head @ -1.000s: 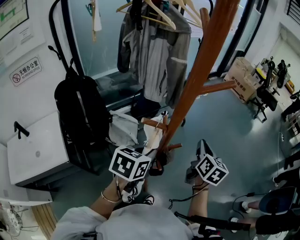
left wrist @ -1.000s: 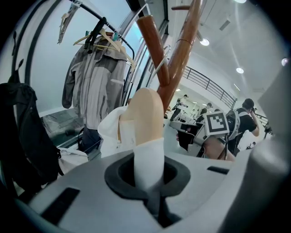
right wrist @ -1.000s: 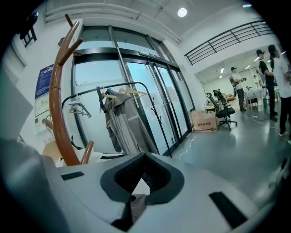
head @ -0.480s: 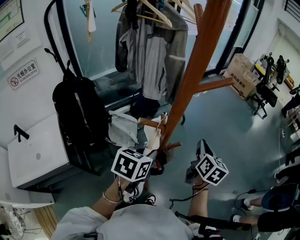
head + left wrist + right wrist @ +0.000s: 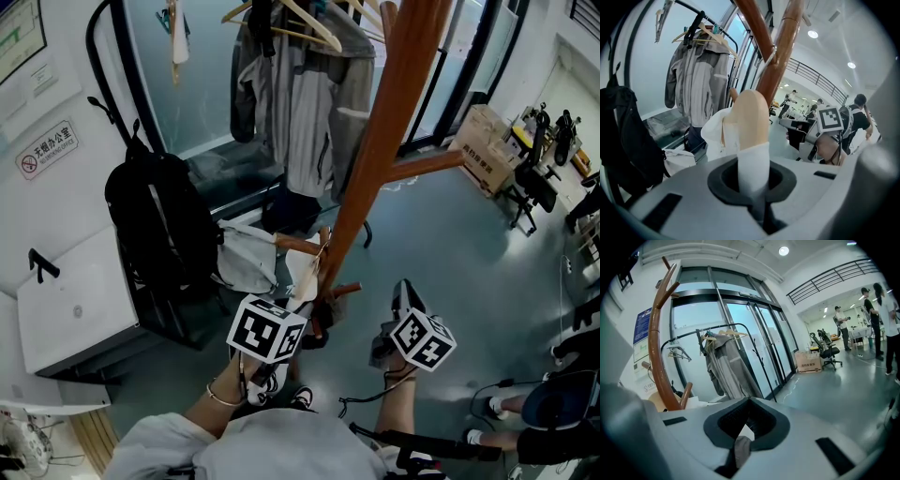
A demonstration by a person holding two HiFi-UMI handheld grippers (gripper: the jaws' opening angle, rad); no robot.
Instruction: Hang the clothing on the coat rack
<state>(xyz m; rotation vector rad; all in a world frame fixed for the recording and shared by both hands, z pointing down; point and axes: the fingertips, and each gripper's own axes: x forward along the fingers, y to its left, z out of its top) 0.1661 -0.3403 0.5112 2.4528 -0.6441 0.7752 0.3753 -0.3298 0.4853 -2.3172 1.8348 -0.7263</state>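
Grey glossy floor (image 5: 441, 253), glass doors (image 5: 202, 84) behind. White garment (image 5: 715, 133) on pale wooden hanger (image 5: 751, 117) sits clamped in left gripper (image 5: 753, 180); right gripper (image 5: 740, 439) jaws together.

Right gripper (image 5: 740, 436), jaws together; curved brown coat rack (image 5: 657, 350) at left, grey jacket (image 5: 723, 369) hanging on black rail (image 5: 689, 336) beyond, cardboard box (image 5: 807, 363) near glass doors (image 5: 764, 343).

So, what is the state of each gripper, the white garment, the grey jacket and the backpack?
left gripper: shut on the white garment
right gripper: jaws together
white garment: held up beside the coat rack
grey jacket: hanging on a hanger
backpack: upright, by the wall
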